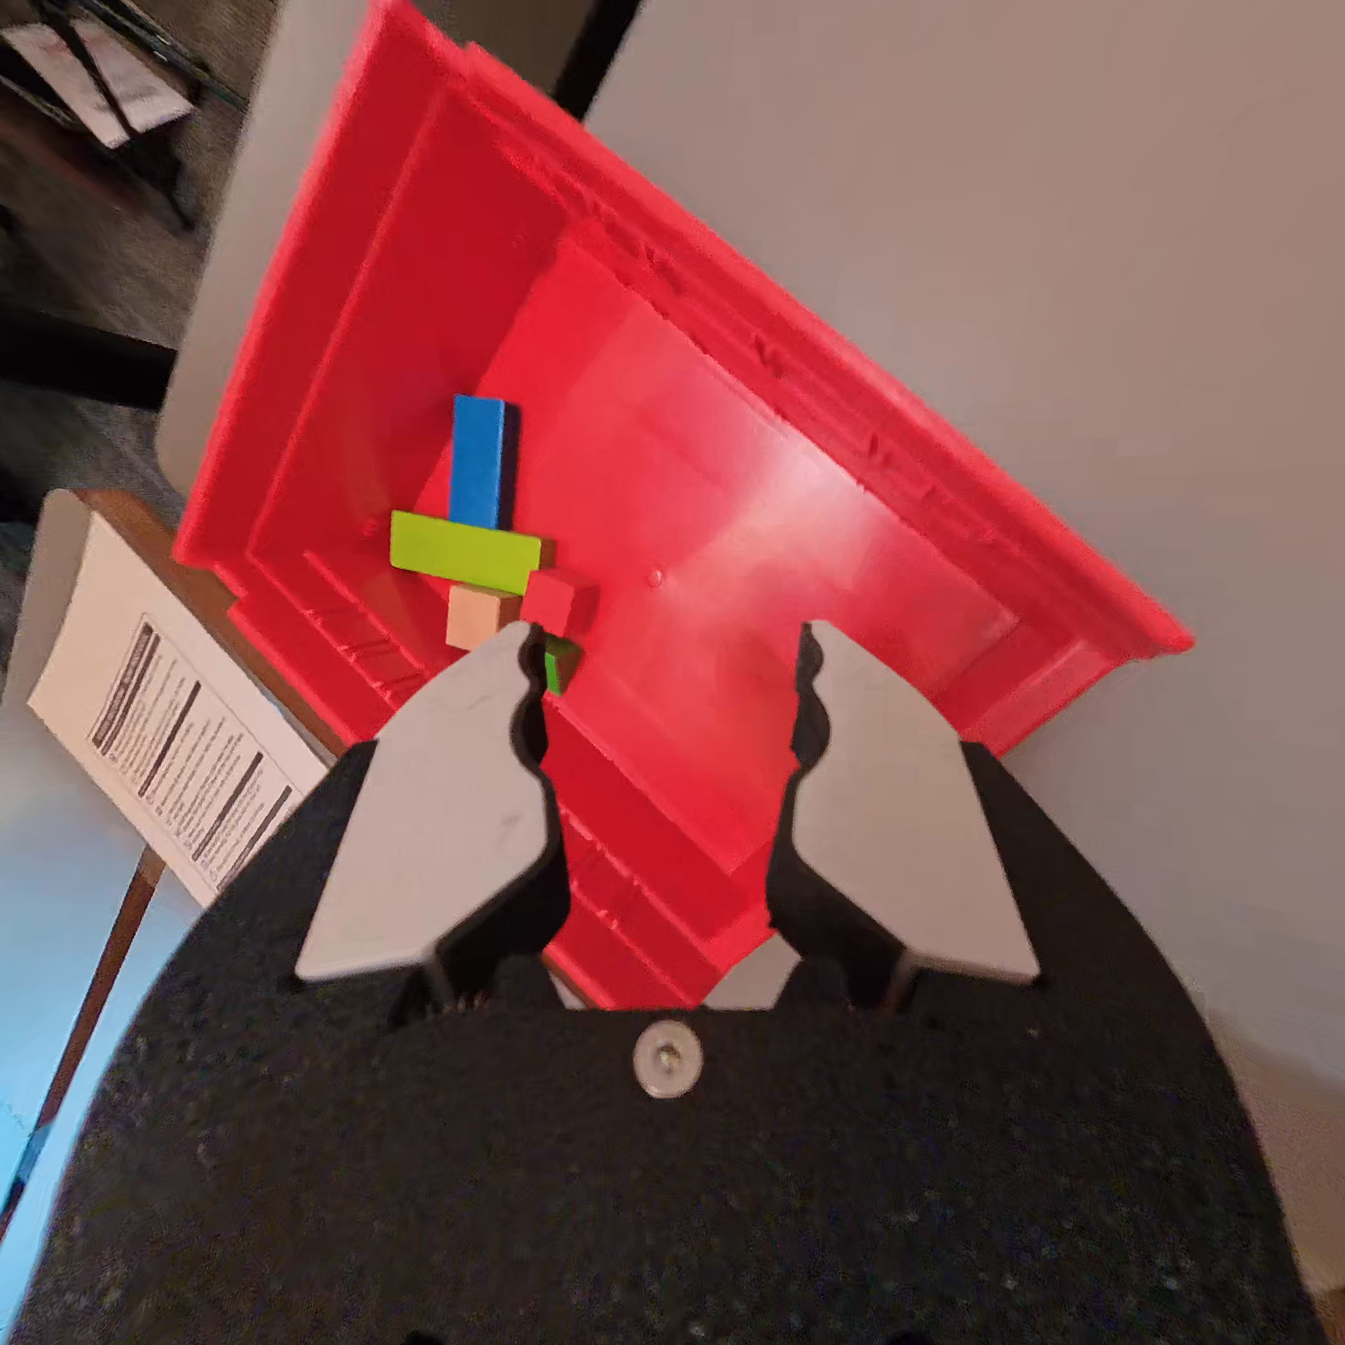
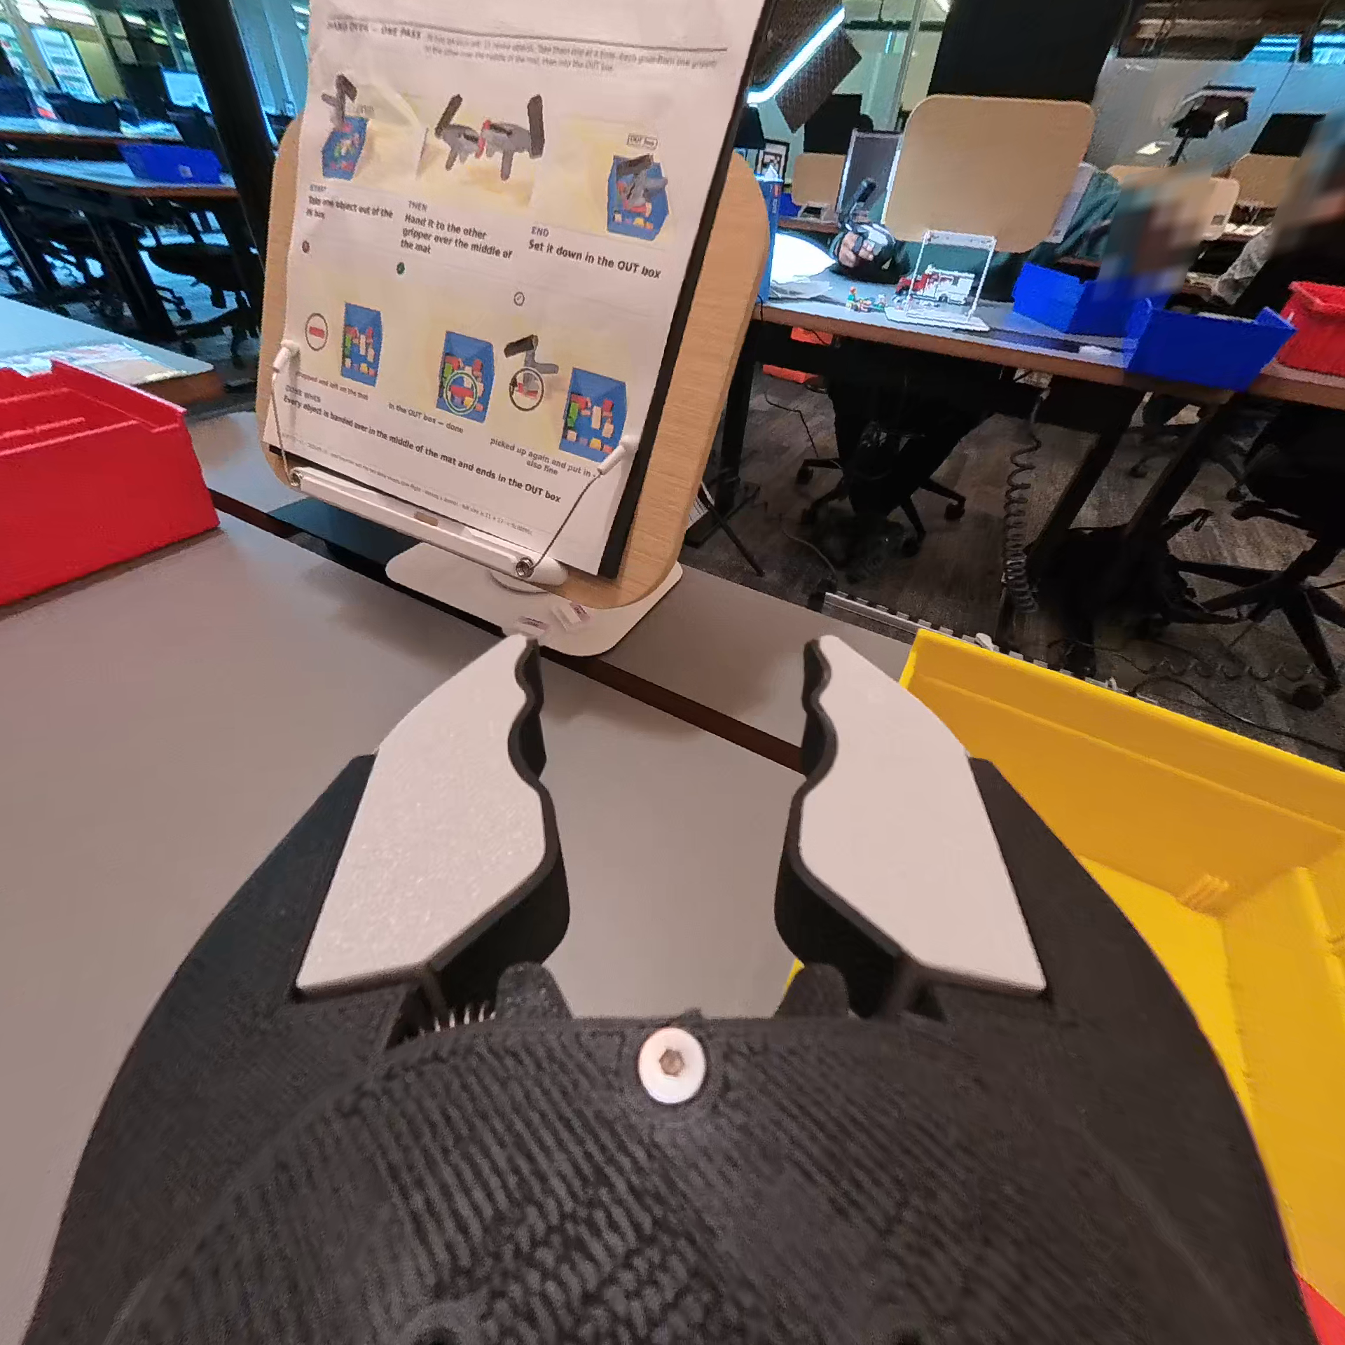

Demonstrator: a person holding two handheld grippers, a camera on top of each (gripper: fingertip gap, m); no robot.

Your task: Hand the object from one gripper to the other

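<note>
1. Blocks of painted wood, the objects to be handed over, are seen lying in a small cluster on the floor of a red bin [image 1: 728, 306], towards its left side in the left wrist view.
2. A blue block [image 1: 477, 455] is laid lengthwise at the far end of the cluster, and a lime-green block [image 1: 466, 551] is laid across its near end.
3. A tan block [image 1: 477, 617] and a small red cube [image 1: 551, 595] are placed just nearer than the lime-green one, and a darker green block [image 1: 557, 666] is partly hidden behind the left fingertip.
4. The left gripper [image 1: 666, 637] is held above the red bin with its fingers spread wide; nothing is held between them, and only the bin floor is seen in the gap.
5. A white printed sheet [image 1: 167, 750] is seen to the left of the red bin, off the grey table [image 1: 1019, 218].
6. The right gripper [image 2: 669, 648] is likewise spread wide and bare, held over the grey table, well apart from the blocks.
7. A yellow bin [image 2: 1128, 786] is seen just right of the right gripper, and the red bin at the far left.
8. An instruction sheet on a wooden stand [image 2: 509, 291] is set upright at the far table edge.
</note>
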